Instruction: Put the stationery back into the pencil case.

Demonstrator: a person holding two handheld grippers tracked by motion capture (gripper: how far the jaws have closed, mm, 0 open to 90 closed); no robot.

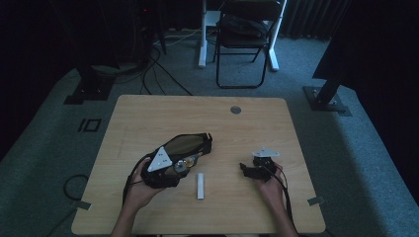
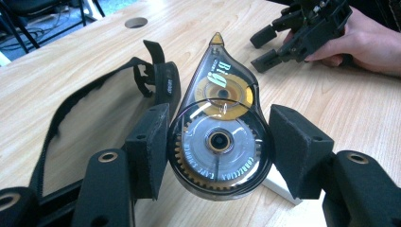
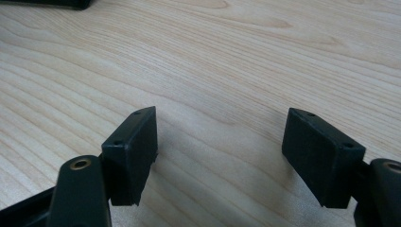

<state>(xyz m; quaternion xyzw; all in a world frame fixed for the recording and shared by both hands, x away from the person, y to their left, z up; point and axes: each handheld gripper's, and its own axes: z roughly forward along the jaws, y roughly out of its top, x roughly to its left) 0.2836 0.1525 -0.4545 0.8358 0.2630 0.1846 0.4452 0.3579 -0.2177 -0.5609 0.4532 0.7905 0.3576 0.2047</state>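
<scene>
A clear correction tape dispenser with a yellow spool and a grey geared wheel sits upright between the black pads of my left gripper, which is shut on its round body. In the high view this gripper is at the table's front left, with the dispenser pointing right. Just behind it a black soft pouch lies open on the table; its strap and rim are also seen up close. My right gripper rests open at the front right, jaws wide apart over bare wood.
A small white block lies on the wooden table between the two hands, just under the held dispenser. A round cable hole sits near the far edge. A black folding chair stands beyond the table.
</scene>
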